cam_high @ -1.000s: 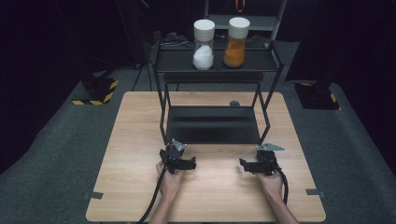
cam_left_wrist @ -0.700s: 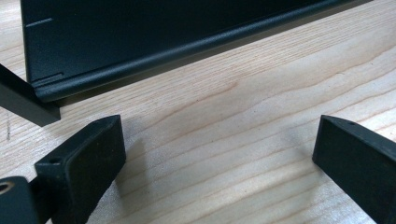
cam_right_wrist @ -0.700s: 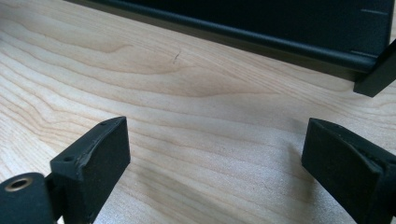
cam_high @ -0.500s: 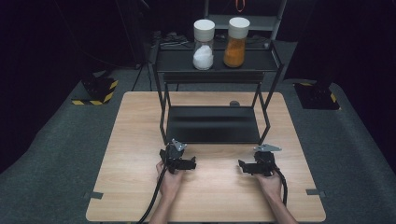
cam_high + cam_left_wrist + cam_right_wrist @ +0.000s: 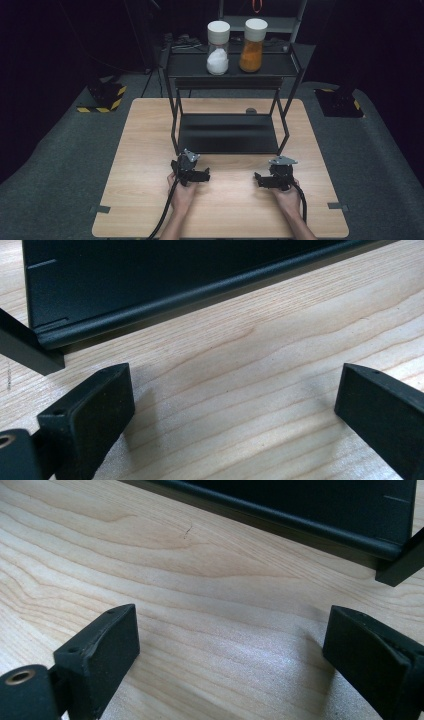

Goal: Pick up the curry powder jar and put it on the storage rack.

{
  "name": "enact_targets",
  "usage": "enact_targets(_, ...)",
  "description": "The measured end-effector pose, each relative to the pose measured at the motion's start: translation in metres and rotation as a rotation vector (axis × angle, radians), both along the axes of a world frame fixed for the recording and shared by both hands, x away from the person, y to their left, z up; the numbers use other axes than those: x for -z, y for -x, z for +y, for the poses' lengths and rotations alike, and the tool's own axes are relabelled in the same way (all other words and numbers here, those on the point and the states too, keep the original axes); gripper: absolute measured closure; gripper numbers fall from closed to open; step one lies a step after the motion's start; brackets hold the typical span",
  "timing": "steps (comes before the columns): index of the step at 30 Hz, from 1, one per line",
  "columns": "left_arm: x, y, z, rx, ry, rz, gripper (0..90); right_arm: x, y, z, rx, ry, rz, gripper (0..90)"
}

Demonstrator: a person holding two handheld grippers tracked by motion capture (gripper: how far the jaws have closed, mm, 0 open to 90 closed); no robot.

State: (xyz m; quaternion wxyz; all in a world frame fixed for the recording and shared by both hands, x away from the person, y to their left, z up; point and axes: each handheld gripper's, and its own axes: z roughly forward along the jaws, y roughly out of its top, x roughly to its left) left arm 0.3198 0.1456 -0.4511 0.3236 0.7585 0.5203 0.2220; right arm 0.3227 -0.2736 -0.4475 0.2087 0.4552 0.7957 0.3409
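In both gripper views the jaws are seen standing wide apart with nothing between them, only bare wood of the desk [image 5: 150, 150] beneath; the left gripper [image 5: 192, 172] and the right gripper [image 5: 272, 179] are held low over the near part of the desk, just in front of the black rack [image 5: 227, 132]; the rack's lower shelf edge is seen close ahead of each pair of jaws.

The things nearest to hand are judged to be two jars on the rack's top shelf, a jar of white powder [image 5: 218, 41] and a jar of orange powder [image 5: 253, 39], both upright, side by side and well apart from the grippers; nothing is held or touched, so the work is taken to be at its very start, with the reach not yet begun.

The next move is judged to call for a lift and a forward reach over the rack's front edge, jaws kept apart.

The hands are laid near the desk's front, forearms entering from the bottom, left hand [image 5: 182, 192] and right hand [image 5: 287, 197] roughly level.
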Motion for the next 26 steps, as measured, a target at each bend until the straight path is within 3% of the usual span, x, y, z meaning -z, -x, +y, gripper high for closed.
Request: enact_targets(26,-0.0002,-0.0011,0.0020,0.009,0.004,0.003,2.1,-0.0002,-0.0003,0.0002,0.000,0.001,0.001,6.9)
